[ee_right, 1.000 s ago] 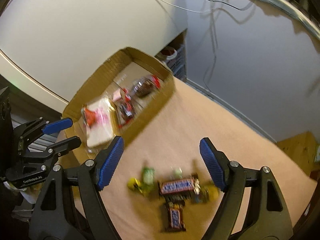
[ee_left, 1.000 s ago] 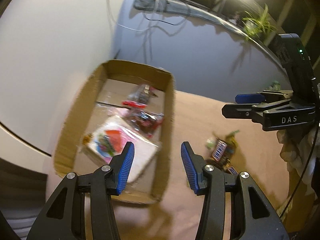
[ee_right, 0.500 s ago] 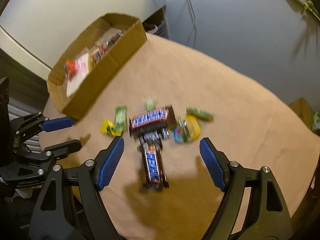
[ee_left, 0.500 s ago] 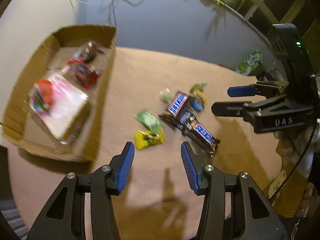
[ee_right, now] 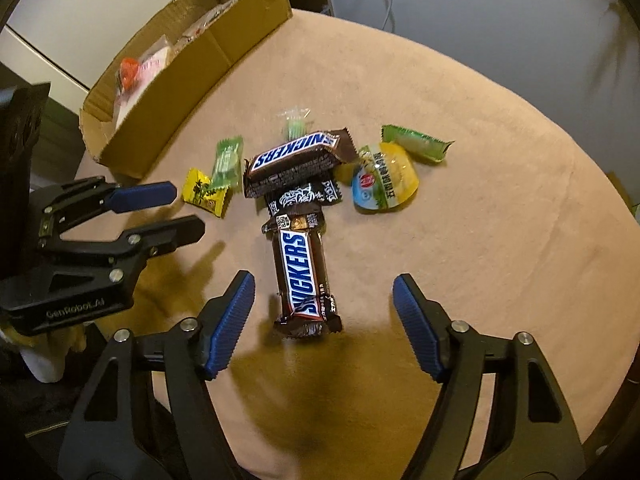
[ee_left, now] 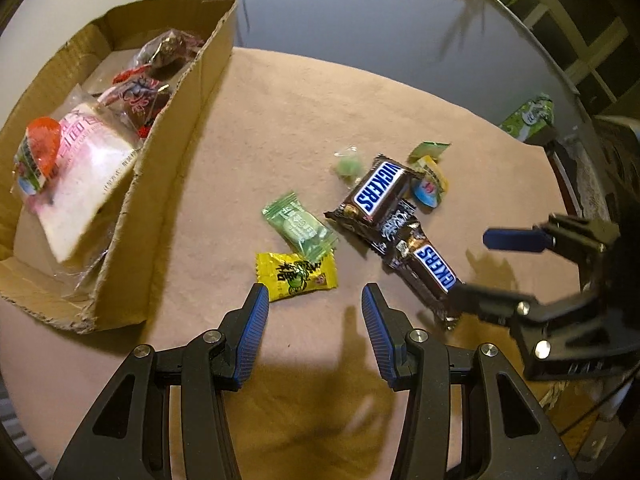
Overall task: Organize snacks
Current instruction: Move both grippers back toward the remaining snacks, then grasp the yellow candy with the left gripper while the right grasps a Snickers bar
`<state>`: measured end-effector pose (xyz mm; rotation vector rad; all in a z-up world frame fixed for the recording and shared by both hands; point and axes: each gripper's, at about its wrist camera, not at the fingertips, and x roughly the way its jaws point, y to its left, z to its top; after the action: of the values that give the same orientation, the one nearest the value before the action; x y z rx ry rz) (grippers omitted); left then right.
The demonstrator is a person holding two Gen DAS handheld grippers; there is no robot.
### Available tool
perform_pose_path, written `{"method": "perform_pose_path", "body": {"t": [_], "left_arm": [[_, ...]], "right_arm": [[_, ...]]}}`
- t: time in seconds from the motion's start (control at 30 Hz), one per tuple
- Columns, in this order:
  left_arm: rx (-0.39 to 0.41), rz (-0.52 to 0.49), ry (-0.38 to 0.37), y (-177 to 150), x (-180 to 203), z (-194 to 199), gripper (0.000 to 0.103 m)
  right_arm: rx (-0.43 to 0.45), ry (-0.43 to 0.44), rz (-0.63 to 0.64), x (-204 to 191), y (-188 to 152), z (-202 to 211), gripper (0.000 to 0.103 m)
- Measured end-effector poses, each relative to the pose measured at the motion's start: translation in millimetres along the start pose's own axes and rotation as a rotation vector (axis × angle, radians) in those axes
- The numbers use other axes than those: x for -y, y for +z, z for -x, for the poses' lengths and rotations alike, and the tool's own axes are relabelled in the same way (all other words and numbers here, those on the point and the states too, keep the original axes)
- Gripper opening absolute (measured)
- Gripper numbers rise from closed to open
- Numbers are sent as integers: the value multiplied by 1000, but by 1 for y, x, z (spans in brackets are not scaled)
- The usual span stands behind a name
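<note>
The right gripper (ee_right: 322, 326), its jaws spread but just now narrowing, hangs over the near Snickers (ee_right: 303, 276) on the table (ee_right: 500, 208), one end of the bar between the pads, untouched. The left gripper (ee_left: 314, 330) hovers half-spread and empty by the yellow candy (ee_left: 296, 275). The bar looks light, firm and slick-wrapped, so I'd pinch it across its middle; the box (ee_right: 208, 68) waits beyond.

A matt tan cloth is covering the surface (ee_right: 460, 240). The Snickers bars (ee_right: 305, 276) are gleaming in glossy plastic wrap. The cardboard box (ee_left: 168, 152) is looking rough, torn-edged, dull brown.
</note>
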<state>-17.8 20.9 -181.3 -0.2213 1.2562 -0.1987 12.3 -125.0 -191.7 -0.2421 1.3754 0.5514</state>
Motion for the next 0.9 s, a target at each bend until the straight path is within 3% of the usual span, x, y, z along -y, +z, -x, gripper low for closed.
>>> {"method": "perform_pose_path", "body": {"t": [0.33,0.47,0.6,0.87,0.9], "left_arm": [[-12,11,39,7,1,-14,47],[-5,1,47,8,1,-15,46],[3,8,49,10,1,-15,37],[12,17,35,8,-6,-10,32],[13,17,30,6,-8,-9,27]], "right_arm": [[-28,-19,7,-10,6,-20,66],[-50,-36,22,-15,10,-28,55],[-56,-45,29,-17,9,-32,49],[-52,-38,38,-23,5,-33,33],[-50,-39,38,-23,5,-33,33]]}}
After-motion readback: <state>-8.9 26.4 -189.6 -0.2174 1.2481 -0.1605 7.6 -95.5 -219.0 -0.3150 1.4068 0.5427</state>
